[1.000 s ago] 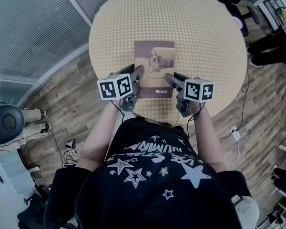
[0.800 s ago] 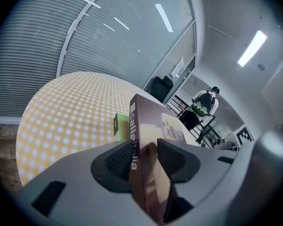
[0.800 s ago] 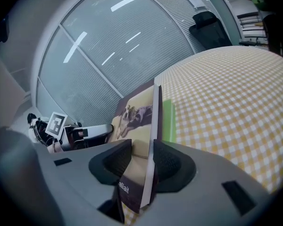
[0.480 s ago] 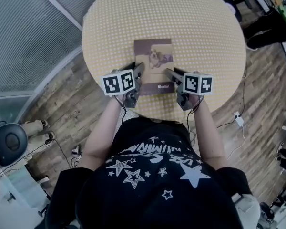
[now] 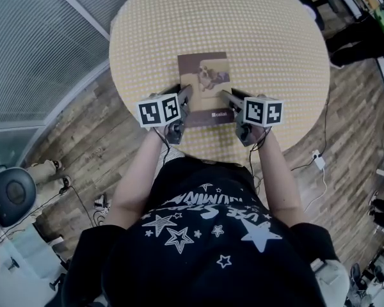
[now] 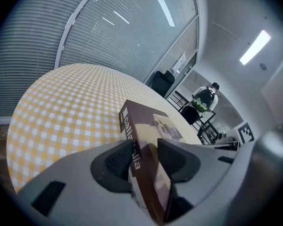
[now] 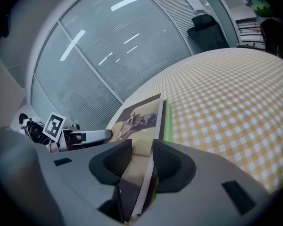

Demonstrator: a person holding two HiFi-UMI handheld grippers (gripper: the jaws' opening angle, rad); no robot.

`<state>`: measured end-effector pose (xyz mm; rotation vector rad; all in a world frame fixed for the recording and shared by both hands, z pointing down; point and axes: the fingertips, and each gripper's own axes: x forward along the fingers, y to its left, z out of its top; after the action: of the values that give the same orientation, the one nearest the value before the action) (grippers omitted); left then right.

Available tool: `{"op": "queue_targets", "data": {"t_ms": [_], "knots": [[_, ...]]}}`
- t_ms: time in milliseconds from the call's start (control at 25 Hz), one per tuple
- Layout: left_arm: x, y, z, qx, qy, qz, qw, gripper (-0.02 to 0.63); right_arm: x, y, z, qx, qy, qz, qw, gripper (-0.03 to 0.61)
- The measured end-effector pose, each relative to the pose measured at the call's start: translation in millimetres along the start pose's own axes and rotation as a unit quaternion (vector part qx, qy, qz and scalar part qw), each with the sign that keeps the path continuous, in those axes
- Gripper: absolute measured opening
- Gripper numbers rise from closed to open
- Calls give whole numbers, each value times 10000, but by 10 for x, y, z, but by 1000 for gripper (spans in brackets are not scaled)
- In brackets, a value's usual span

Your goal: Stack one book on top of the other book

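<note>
Round checked tabletop (image 5: 275, 37), with open cloth toward the far edge and both side edges; one book (image 5: 205, 75) lying close to the near edge, about midway along it, long side pointing to the far edge. Left gripper (image 5: 183, 100) at the book's left edge, jaws clamped on the spine; right gripper (image 5: 228, 98) at its right edge, jaws clamped on the page side. Seen only from the right gripper view: a green edge (image 7: 172, 121) running along under the book's right side, whether a second book cannot tell; head view shows just the brown cover. Counted: two grippers, one cover, one green edge.
</note>
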<state>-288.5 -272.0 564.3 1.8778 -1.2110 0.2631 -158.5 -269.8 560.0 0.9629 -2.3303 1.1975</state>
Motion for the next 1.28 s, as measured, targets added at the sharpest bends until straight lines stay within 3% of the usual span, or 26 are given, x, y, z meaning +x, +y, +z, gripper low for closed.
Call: {"op": "queue_targets", "data": {"t_ms": [240, 480, 680, 800, 960, 1280], "knots": [[-45, 11, 24, 438, -158, 129, 9988, 170, -22, -1, -11, 47, -224, 10, 9997, 150], [-209, 3, 134, 542, -487, 188, 9972, 170, -199, -32, 16, -220, -344, -361, 9985, 153], [-437, -63, 241, 642, -734, 72, 9952, 169, -553, 20, 244, -199, -1118, -530, 9921, 152], [-551, -148, 239, 622, -828, -22, 9946, 167, -758, 131, 401, -292, -1623, -446, 9853, 152], [-749, -305, 273, 1134, -1081, 138, 9876, 140, -959, 369, 559, -661, -2168, -144, 9739, 149], [-1186, -748, 183, 1419, -1572, 352, 9767, 80, -1318, 663, 551, -975, -2509, 385, 9623, 110]]}}
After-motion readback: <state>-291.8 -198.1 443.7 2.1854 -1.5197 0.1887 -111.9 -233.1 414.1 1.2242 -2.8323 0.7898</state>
